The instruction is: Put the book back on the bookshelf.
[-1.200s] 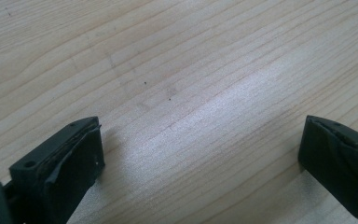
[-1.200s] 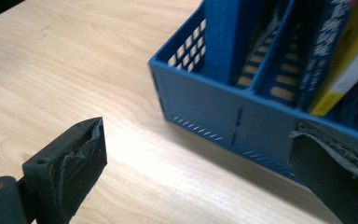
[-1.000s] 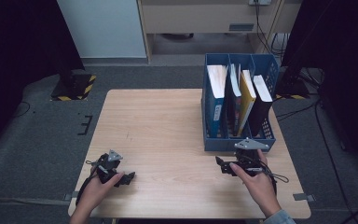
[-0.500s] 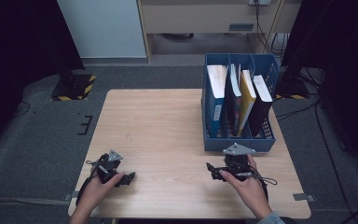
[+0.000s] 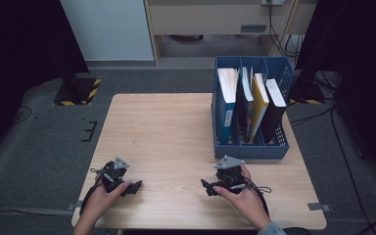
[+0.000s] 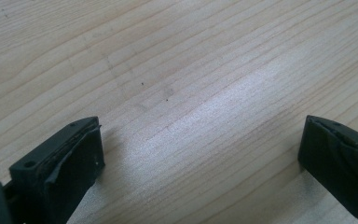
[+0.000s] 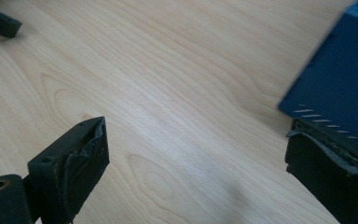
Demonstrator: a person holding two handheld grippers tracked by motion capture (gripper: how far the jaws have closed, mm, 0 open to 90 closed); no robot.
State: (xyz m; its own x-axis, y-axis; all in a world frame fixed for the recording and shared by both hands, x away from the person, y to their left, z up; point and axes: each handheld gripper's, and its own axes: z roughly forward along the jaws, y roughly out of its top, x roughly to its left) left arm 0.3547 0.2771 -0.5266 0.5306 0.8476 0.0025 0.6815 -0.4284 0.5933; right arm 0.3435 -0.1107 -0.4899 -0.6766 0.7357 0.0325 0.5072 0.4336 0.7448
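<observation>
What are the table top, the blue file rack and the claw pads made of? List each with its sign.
Table top: pale wood or wood-look laminate, matte; grain lines show.
Blue file rack: likely moulded plastic; slotted walls, even colour.
Pads of the left claw: black, seemingly rubber or foam; frayed, ragged edges.

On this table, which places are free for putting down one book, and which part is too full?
The wooden table is bare over its whole left and middle, from the far edge down to the left claw and right claw. The far right is crowded: the blue file rack with its books stands there.
</observation>
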